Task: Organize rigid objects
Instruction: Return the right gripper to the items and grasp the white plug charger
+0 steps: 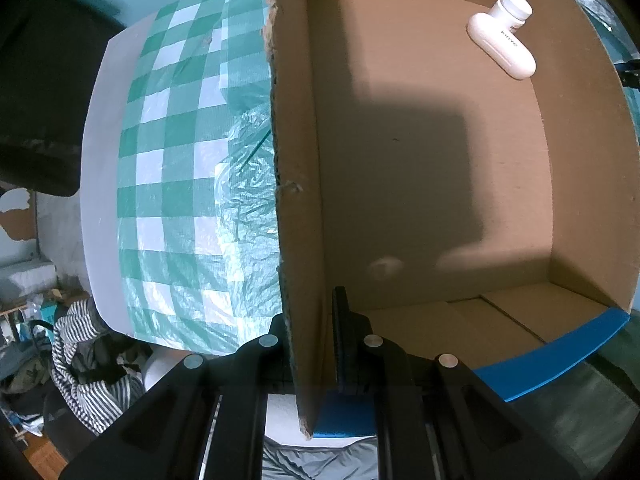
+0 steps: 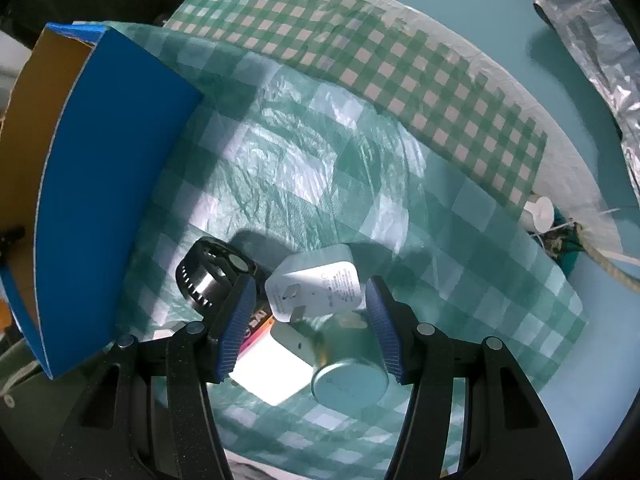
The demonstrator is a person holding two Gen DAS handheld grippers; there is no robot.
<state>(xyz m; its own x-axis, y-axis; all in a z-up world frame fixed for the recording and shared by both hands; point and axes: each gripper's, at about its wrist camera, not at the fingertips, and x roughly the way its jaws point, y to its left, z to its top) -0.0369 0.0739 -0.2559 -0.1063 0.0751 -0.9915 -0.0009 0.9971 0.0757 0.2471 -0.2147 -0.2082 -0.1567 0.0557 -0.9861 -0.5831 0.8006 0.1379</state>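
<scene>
Here a green-and-white checked cloth [image 2: 400,64] under crinkled clear plastic covers the desk [image 2: 600,360], teal wall beyond, silver foil [image 2: 592,40] far right. The left claw [image 1: 310,336] is clamped on the near-left wall of the cardboard box [image 1: 400,160], blue outside; a white gadget [image 1: 502,36] lies in its far-right corner. Striped clothes [image 1: 80,352] are heaped on the floor at left. The right claw [image 2: 310,320] gapes wide over a white plug adapter [image 2: 316,288], a metal tin [image 2: 350,376] and a black ring-shaped item [image 2: 204,272], touching none, right of the box.
</scene>
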